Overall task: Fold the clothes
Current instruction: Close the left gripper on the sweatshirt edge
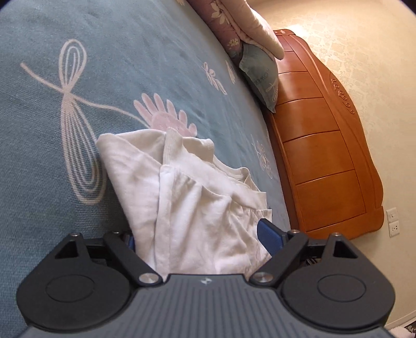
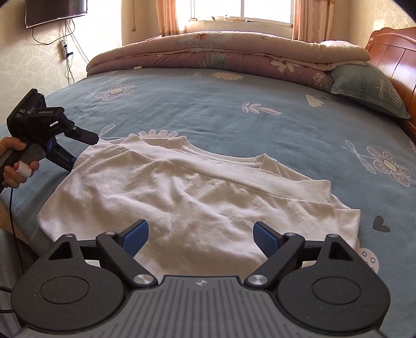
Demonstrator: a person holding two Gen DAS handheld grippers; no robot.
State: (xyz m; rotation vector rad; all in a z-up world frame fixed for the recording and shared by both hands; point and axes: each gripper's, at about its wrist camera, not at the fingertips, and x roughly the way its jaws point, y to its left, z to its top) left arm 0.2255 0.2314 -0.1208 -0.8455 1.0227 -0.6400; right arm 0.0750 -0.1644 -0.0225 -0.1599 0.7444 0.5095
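A white T-shirt point(image 2: 182, 187) lies folded on the blue flowered bed sheet point(image 2: 234, 109), its ribbed collar toward the far side. My right gripper point(image 2: 200, 225) hovers open over the shirt's near edge, both blue pads point(image 2: 135, 238) bare. At the shirt's left end, my left gripper point(image 2: 84, 149) is held by a hand point(image 2: 13, 161). In the left wrist view the T-shirt point(image 1: 195, 202) bunches up between the wide-apart fingers of my left gripper point(image 1: 200, 234). One blue pad point(image 1: 270, 234) shows, and the other is hidden by cloth.
A folded floral quilt point(image 2: 221, 52) lies along the bed's far side, with a green pillow point(image 2: 369, 88) against the wooden headboard point(image 1: 325, 156). A wall-mounted screen point(image 2: 54, 10) and hanging cables are at the far left. A black cable runs down from the left gripper.
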